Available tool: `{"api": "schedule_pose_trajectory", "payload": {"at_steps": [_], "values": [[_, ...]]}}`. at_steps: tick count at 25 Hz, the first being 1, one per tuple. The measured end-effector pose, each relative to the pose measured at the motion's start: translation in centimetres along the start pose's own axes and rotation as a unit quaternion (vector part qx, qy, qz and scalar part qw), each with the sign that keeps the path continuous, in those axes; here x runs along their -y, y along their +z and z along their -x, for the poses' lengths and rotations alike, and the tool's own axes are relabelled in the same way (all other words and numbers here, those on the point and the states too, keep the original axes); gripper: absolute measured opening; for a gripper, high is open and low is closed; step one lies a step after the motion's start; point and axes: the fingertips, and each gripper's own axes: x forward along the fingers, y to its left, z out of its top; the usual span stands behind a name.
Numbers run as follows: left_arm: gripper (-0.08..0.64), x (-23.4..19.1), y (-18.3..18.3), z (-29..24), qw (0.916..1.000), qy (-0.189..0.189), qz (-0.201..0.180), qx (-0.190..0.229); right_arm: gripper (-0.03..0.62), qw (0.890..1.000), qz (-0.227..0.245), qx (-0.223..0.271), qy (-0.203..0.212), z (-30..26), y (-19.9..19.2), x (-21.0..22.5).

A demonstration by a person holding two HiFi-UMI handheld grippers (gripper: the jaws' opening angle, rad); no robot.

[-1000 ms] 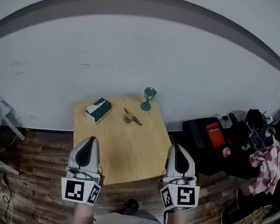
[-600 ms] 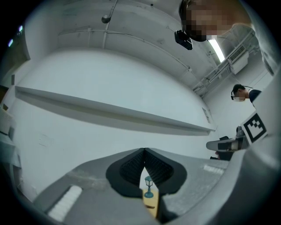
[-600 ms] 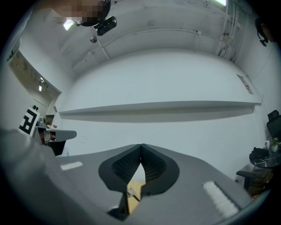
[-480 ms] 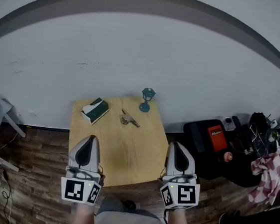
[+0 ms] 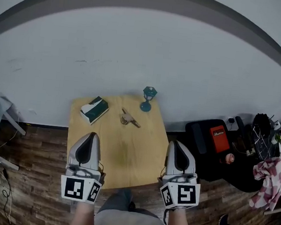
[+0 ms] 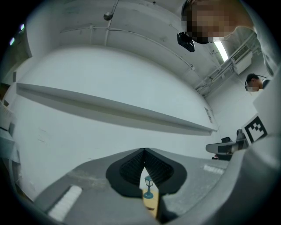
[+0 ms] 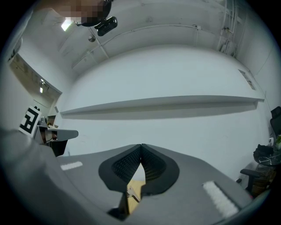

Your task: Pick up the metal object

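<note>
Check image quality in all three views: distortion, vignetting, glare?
Head view: strong fisheye, grey wall band bows into an arc; table small, light even. Left gripper view: dark corner vignette, shut left tool fills the lower frame, teal lamp peeks through. Right gripper view: same vignette, ceiling light glares top left.

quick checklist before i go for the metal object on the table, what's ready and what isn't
1. Metal object in view, lying on the table between the box and the teal lantern figurine: ok
2. Left gripper empty: ok, jaws together on nothing
3. Right gripper empty: ok, jaws together on nothing
4. Jaws open for a grasp: not ok, both shut
5. Gripper at the object: not ok, both hover by the table's near edge
6. Path to the object: ok, bare tabletop
</note>
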Motion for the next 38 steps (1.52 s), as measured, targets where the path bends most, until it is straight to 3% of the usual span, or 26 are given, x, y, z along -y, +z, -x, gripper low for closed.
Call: {"api": "schedule_pose_trajectory", "payload": {"at_steps": [18, 38], "values": [[0.002, -3.1, -2.4, -8.8, 0.9999, 0.001, 0.007, -0.011, 0.002, 1.0, 0.0, -0.01, 0.008, -10.0, -1.6, 2.2], [0.003, -5.7, -12.2, -11.6, 0.9918, 0.015, 0.025, -0.125, 0.002, 0.988, -0.04, -0.143, 0.039, -15.1, -13.4, 1.0]]}}
